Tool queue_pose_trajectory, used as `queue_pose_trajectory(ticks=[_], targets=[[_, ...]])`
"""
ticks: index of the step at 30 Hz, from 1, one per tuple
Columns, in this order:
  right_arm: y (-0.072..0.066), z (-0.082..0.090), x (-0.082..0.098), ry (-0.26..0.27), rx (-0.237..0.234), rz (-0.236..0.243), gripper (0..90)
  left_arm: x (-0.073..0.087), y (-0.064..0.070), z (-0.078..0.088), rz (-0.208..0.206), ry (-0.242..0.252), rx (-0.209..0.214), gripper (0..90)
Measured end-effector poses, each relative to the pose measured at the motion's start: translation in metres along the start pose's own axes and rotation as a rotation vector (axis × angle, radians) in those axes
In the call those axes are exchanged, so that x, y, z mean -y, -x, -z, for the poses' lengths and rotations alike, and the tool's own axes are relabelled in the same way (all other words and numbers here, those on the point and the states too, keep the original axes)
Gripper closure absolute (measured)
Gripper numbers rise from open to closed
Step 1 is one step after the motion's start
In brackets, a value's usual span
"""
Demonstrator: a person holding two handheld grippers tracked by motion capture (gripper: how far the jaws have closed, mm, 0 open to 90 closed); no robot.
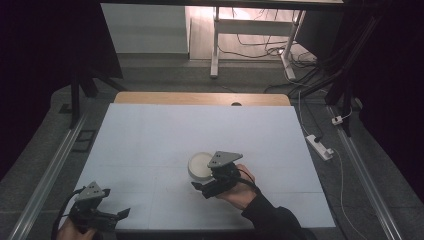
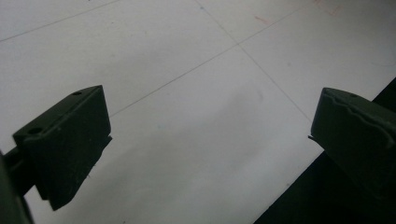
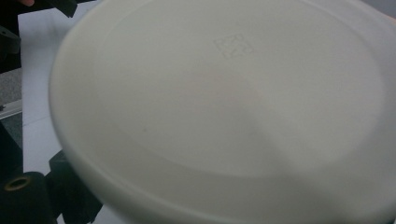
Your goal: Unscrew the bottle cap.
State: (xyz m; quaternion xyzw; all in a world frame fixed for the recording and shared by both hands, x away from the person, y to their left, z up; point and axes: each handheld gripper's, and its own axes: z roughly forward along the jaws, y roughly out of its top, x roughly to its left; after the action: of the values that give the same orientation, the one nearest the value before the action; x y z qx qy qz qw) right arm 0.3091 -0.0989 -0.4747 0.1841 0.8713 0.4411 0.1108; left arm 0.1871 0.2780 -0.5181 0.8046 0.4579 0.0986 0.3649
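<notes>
The table [image 1: 150,135] is white with thin grey grid lines and a tan wooden edge at 12 o'clock. The bowl [image 1: 199,165] is off-white. Both tongs are black, plates grey.

Left gripper [image 2: 205,140] fingers [image 2: 65,144] wide apart.

White-topped desk [image 1: 165,135], wooden strip along far edge. White round dish [image 1: 199,165] right of centre, near front. Right tongs [image 1: 202,189] with grey three-cornered plate just beside dish's near side, held by right hand [image 1: 239,189] in dark sleeve. Left tongs [image 1: 121,214] at front left corner, well apart from dish. White power strip [image 1: 320,146] on floor right of desk.
</notes>
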Motion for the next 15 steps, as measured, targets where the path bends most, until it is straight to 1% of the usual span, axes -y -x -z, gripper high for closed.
queue_pose_trajectory(ticks=[4,6,7,10,13,15], targets=[[-0.001,0.000,-0.001,-0.003,-0.004,0.007,6.6,-0.004,0.000,-0.002,-0.019,0.012,0.026,0.0],[-0.001,0.000,-0.001,-0.002,-0.007,0.011,6.6,-0.008,0.002,-0.002,-0.032,0.016,0.028,0.0],[-0.002,0.000,-0.001,-0.001,-0.009,0.012,6.6,-0.010,0.002,-0.002,-0.037,0.015,0.031,0.0],[-0.002,-0.001,-0.002,-0.002,-0.011,0.016,6.6,-0.018,0.004,-0.004,-0.047,0.000,0.058,0.0],[-0.003,-0.002,-0.002,-0.003,-0.016,0.019,6.6,-0.025,0.009,-0.007,-0.053,0.002,0.081,0.0],[-0.003,-0.002,-0.003,-0.003,-0.020,0.025,6.7,-0.030,0.012,-0.009,-0.074,-0.012,0.102,0.0]])
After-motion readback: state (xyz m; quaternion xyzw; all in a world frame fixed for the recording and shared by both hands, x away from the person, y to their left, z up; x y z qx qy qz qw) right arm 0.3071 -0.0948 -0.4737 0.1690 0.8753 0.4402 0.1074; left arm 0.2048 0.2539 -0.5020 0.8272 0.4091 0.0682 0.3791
